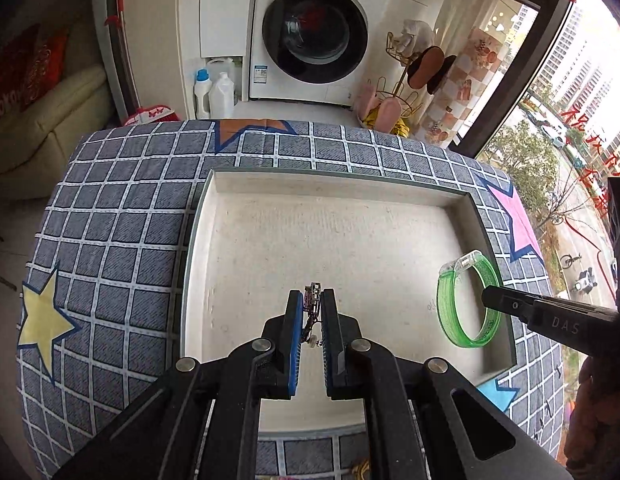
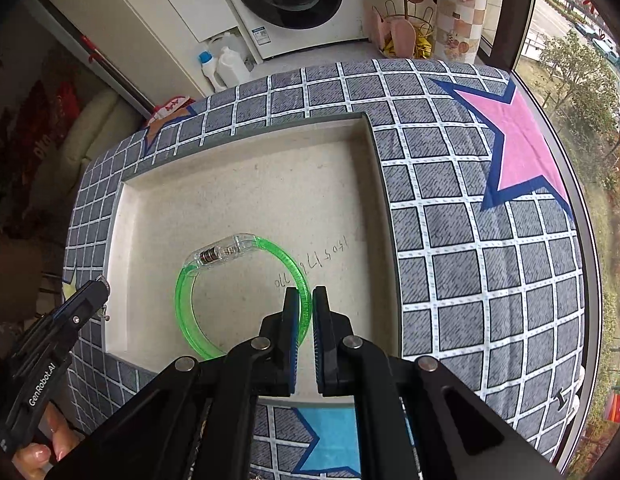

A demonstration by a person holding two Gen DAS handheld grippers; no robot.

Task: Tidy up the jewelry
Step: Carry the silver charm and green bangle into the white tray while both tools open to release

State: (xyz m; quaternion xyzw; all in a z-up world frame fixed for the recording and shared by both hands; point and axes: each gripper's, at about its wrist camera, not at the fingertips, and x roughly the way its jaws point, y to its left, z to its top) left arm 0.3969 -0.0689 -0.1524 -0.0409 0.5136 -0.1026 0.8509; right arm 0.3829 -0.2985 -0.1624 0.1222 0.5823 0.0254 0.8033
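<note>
Left wrist view: the left gripper (image 1: 313,295) is clenched on a small piece of jewelry (image 1: 312,308), a thin chain-like thing with pinkish and metal bits that hangs between the blue pads; its exact kind is too small to tell. It is held over the near middle of a shallow white tray (image 1: 214,280) that sits on a grey checked cloth (image 1: 110,240) printed with coloured stars.

The right gripper (image 2: 306,300) is clamped on the rim of a clear green bracelet (image 2: 182,304) with a see-through clasp housing small dark cells. The bracelet stands tilted on edge, close to the tray's right wall near the near right corner.

The rest of the tray floor is bare, with free room toward its far wall and left wall. Faint handwriting (image 2: 310,264) marks the floor just beside the bracelet. The cloth reaches the tabletop edges all round.
</note>
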